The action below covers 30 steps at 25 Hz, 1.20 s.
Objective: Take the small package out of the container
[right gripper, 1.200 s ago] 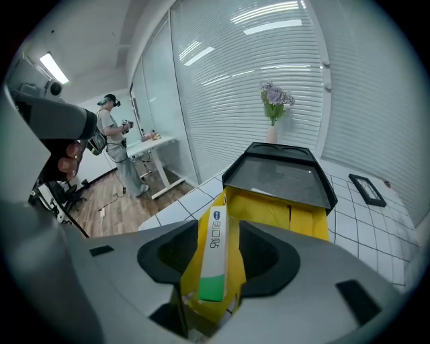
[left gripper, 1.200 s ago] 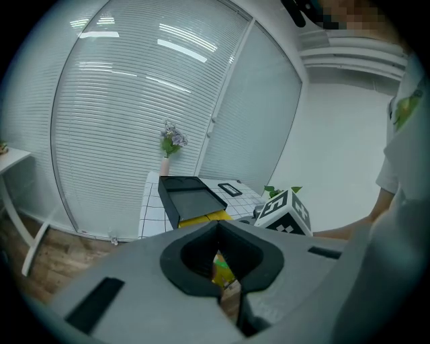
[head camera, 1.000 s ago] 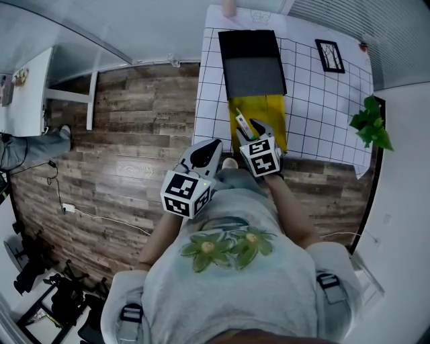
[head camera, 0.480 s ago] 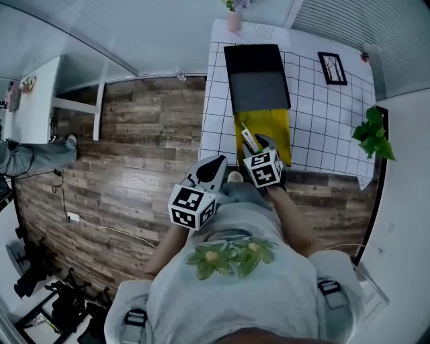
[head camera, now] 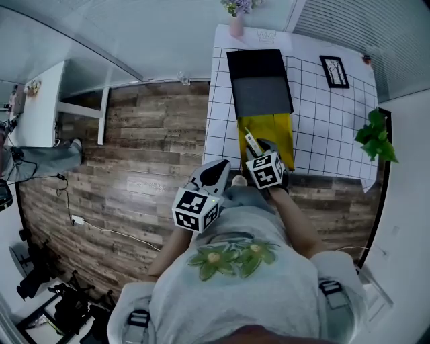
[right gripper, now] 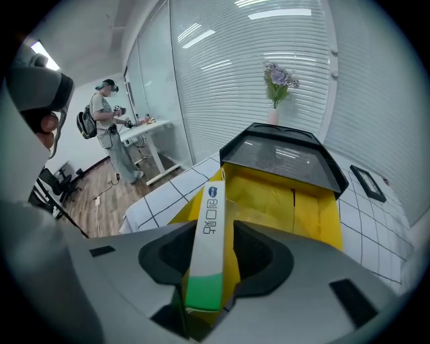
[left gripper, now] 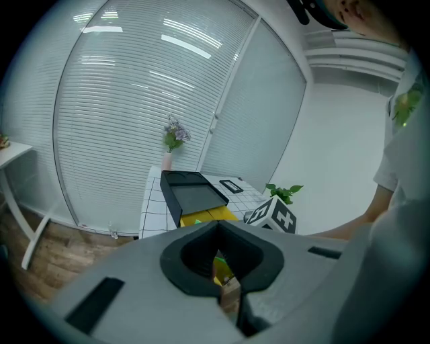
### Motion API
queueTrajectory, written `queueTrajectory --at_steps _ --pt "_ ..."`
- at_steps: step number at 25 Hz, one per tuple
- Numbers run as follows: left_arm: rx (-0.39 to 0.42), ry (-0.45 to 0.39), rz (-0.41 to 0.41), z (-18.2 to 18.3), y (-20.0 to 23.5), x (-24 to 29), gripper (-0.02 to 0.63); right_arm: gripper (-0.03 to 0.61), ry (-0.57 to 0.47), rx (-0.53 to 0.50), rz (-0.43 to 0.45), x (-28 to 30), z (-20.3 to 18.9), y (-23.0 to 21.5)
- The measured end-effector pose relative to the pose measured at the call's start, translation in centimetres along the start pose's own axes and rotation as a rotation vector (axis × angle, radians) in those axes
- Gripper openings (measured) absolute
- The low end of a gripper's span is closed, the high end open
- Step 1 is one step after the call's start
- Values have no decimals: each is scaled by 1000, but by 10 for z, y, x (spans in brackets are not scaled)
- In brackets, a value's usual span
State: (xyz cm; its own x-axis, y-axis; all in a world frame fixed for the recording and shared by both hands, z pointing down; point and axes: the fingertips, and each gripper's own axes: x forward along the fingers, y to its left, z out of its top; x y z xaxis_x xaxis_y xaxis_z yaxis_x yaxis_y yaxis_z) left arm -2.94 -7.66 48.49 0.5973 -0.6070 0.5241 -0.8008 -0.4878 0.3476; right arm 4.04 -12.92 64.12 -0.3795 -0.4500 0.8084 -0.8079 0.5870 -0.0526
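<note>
A long white package with a green end stands on edge at the near end of the open yellow container, whose black lid is folded back. The jaws of my right gripper lie either side of the package and are closing, with thin yellow slivers still showing beside it. In the head view the package pokes out ahead of the right gripper over the container. The left gripper hangs off the table's near edge, its jaws together and holding nothing.
The gridded white tablecloth also carries a pink vase of flowers, a small black picture frame and a green plant at its right edge. Wooden floor lies left of it, with a white desk and another person farther off.
The head view has drifted a little. Both grippers keep about the same place relative to the container, and the package stays between the right jaws.
</note>
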Motion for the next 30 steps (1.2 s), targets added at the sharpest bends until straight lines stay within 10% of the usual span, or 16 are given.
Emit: queueTrajectory --at_steps 30 --pt "4 -3 -5 0 -1 0 6 87 5 -4 -18 -3 -5 -6"
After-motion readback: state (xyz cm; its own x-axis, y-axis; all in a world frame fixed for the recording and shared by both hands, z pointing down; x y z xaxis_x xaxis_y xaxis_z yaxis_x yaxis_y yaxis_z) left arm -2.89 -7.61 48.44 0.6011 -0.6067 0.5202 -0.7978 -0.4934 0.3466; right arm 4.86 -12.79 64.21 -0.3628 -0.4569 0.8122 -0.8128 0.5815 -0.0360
